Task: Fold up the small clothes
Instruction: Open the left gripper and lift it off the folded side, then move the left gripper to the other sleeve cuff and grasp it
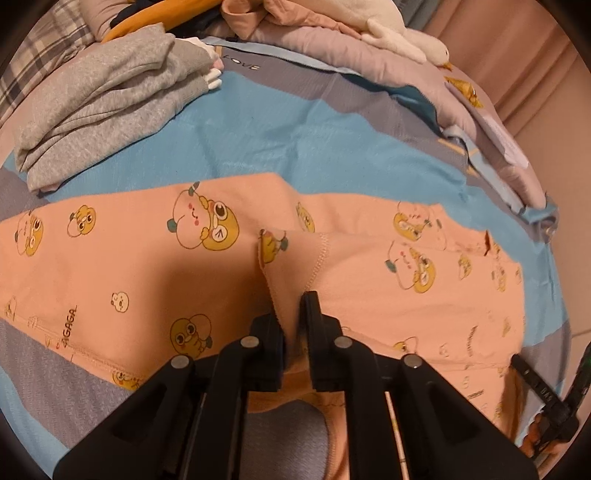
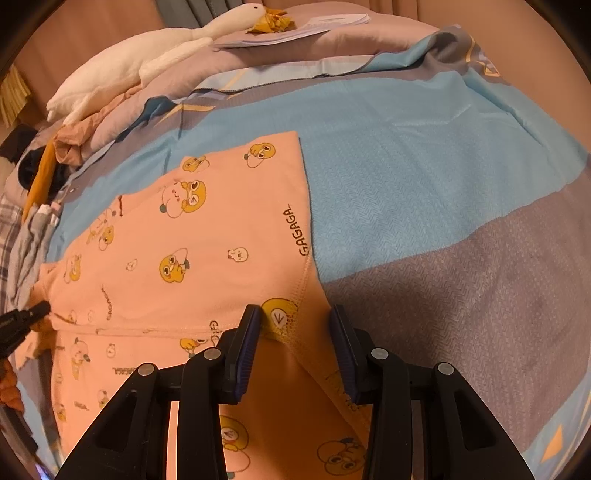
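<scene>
A small peach garment (image 1: pixel 147 258) printed with yellow cartoon ducks lies spread on the blue and grey bed cover (image 1: pixel 277 129). My left gripper (image 1: pixel 291 325) is shut on a raised fold of the garment's edge, with the cloth pinched between its black fingers. In the right wrist view the same garment (image 2: pixel 207 240) lies flat with a folded part toward me. My right gripper (image 2: pixel 295 332) is open, its fingers either side of the stitched hem corner (image 2: pixel 284 317). The left gripper's tip (image 2: pixel 33 314) shows at the garment's far left edge.
A stack of folded grey clothes (image 1: pixel 110 103) sits at the back left. A white plush goose (image 2: pixel 140 66) and pink bedding (image 1: pixel 332 48) lie along the far side. Papers (image 2: pixel 314 26) rest on the bedding. The blue and grey cover (image 2: pixel 443 203) stretches to the right.
</scene>
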### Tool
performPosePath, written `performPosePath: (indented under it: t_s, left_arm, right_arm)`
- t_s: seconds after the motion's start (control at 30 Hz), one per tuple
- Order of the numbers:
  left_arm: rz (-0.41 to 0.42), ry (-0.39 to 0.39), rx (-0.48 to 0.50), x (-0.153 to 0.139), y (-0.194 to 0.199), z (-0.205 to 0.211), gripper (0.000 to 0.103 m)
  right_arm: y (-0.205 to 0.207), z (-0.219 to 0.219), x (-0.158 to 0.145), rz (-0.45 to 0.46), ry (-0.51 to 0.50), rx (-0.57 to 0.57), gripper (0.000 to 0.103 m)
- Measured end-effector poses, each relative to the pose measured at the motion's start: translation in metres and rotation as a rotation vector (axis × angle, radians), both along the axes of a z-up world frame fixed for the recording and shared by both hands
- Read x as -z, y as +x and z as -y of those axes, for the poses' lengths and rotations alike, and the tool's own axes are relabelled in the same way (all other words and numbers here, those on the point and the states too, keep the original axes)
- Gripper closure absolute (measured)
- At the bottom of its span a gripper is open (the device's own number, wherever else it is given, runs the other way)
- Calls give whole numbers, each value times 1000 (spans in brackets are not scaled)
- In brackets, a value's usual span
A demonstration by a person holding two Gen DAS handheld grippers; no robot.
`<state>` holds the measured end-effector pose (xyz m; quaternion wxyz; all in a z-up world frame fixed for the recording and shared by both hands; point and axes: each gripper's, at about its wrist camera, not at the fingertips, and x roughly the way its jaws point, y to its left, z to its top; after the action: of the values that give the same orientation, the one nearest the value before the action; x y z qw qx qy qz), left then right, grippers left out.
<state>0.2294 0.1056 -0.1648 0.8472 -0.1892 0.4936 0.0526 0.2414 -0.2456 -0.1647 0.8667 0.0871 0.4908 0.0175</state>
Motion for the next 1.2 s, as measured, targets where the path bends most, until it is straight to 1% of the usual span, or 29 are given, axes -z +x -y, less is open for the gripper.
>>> performPosePath:
  t_s: [0.03,0.1,0.23,0.33,0.37,0.43,0.5,0.53,0.57,0.6,0.63,0.67,0.7,0.73,0.77,0.8,0.9,0.97,1.03,1.1,1.17,1.2]
  left_arm:
    - [-4,6,2,2,0,0,89]
    - [-5,-7,-5,6,0,-2,88]
    - [-1,-58,-34,9,-1,-7,85]
    - [7,-74,-44,6,-7,-9,77]
    - [12,-91,-57,4,-11,-12,73]
    - [12,-113,-78,1,-17,-15,69]
    - [18,-137,-107,-5,-27,-20,62]
    - [31,-146,-124,-10,-33,-23,52]
    - [55,-150,-146,-18,-41,-27,39]
    - [74,-146,-160,-24,-46,-28,34]
    - [96,-139,-172,-32,-53,-31,26]
    - [126,-124,-186,-42,-63,-34,21]
    - [140,-119,-192,-46,-68,-37,19]
    - [166,-113,-210,-55,-78,-41,15]
    - [182,-114,-227,-61,-86,-46,11]
    - [190,-117,-239,-63,-89,-49,9]
    - [226,-130,-308,-75,-115,-67,8]
    - [241,-131,-352,-79,-128,-79,7]
    - [250,-122,-390,-80,-137,-87,6]
    - [255,-107,-447,-78,-157,-100,5]
    - [257,-116,-496,-73,-170,-112,5]
    - [254,-121,-506,-72,-171,-116,5]
  right_arm:
    - [0,0,0,0,0,0,62]
    - [0,0,0,0,0,0,62]
    - [0,0,1,1,-6,1,62]
    - [1,-2,1,1,-16,1,62]
    - [0,-2,1,1,-18,2,62]
    - [0,-2,0,0,-25,1,62]
    - [-2,-2,-2,-3,-24,-4,62]
    - [-3,-2,-3,-4,-19,-5,62]
    - [-4,-1,-5,-3,-15,-3,62]
    - [-7,-1,-8,1,-13,-3,62]
    - [-10,-1,-11,8,-12,-4,62]
    - [-14,-2,-17,21,-10,-7,62]
    - [-17,-4,-21,34,-12,-13,58]
    - [-21,-5,-28,52,-16,-21,51]
    - [-25,-7,-34,69,-21,-27,47]
    - [-30,-9,-41,90,-28,-32,41]
    - [-43,-14,-61,146,-47,-50,34]
    - [-53,-17,-73,183,-44,-64,27]
    - [-59,-21,-82,207,-16,-92,16]
    - [-65,-26,-87,222,13,-124,14]
    - [-74,-31,-91,236,18,-142,13]
    - [-76,-35,-92,241,16,-147,13]
